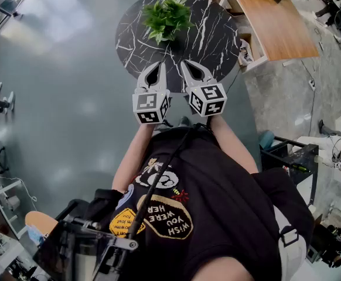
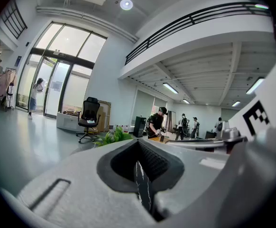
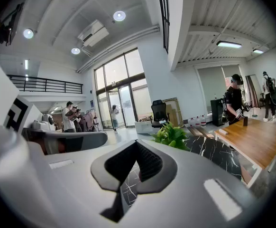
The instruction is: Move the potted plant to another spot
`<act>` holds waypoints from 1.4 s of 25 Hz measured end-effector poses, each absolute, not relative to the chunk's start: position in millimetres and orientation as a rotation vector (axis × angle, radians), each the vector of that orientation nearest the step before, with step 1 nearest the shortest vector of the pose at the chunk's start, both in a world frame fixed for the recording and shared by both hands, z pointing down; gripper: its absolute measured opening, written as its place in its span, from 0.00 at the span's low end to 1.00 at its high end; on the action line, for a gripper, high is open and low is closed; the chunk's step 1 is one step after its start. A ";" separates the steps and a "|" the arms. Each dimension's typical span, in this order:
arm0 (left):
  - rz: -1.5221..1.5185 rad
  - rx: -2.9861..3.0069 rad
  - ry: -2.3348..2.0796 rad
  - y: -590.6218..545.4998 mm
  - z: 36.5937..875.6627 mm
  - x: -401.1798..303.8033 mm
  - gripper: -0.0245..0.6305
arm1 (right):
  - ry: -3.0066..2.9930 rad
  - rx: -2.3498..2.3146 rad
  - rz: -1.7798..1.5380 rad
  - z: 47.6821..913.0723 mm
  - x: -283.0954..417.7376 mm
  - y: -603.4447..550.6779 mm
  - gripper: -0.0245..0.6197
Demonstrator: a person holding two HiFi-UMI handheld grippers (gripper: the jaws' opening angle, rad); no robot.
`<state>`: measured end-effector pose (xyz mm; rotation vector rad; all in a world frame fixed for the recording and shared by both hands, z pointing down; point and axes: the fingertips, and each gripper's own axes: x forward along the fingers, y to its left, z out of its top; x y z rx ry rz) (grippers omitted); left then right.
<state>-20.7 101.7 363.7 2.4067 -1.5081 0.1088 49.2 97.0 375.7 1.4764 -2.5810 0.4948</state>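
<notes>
The potted plant, a bushy green one, stands on the far part of a round black marble table. Both grippers hover side by side over the table's near edge, short of the plant and apart from it. My left gripper is shut with nothing in it, and so is my right gripper. In the left gripper view the plant peeks just over the closed left gripper. In the right gripper view the plant sits on the marble table beyond the closed right gripper.
A long wooden table stands to the right of the marble one, close to its edge. An office chair and several people stand farther off in the hall. Grey floor lies to the left.
</notes>
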 end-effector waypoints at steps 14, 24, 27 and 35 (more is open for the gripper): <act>0.120 2.398 -1.490 96.9 372.2 -18.8 0.04 | -2.590 1.486 0.512 380.5 49.5 91.6 0.04; 0.143 2.351 -1.453 94.0 401.3 -47.5 0.04 | -2.551 1.461 0.533 410.8 25.0 81.9 0.04; 0.162 2.349 -1.435 86.2 410.8 -53.8 0.04 | -2.556 1.459 0.547 418.4 22.1 72.2 0.05; 0.183 2.338 -1.456 36.2 437.0 -51.4 0.04 | -2.531 1.371 0.596 453.9 27.3 12.8 0.09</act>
